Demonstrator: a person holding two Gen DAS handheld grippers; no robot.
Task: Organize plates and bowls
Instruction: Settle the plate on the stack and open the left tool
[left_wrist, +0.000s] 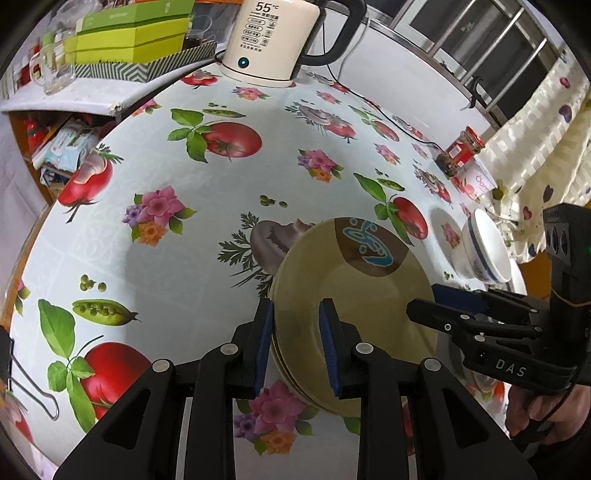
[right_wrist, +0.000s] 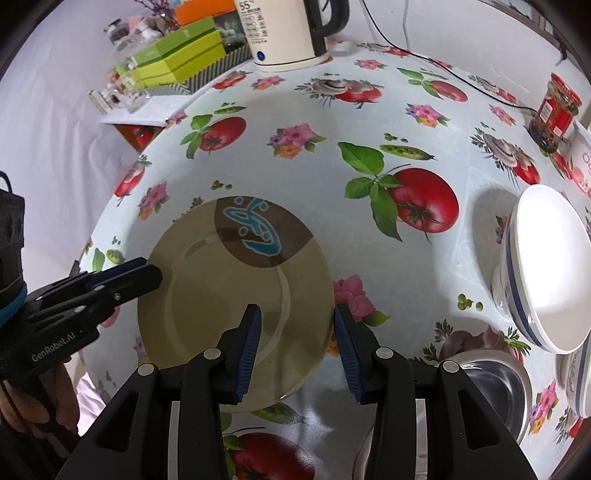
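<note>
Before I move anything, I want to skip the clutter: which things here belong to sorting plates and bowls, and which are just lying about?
Job:
olive plates
white bowl
steel bowl

Lying about:
kettle
green boxes
red-lidded jar
binder clip

A fruit-and-flower patterned surface (left_wrist: 207, 236) fills the view; a barred window (left_wrist: 480, 48) sits at one o'clock, patterned curtain (left_wrist: 546, 122) at three.

Three olive plates (left_wrist: 354, 295) sitting stacked, two white bowls (right_wrist: 546, 269) showing, one steel bowl (right_wrist: 495, 380), one kettle (left_wrist: 273, 40), one jar (left_wrist: 461, 151)
</note>
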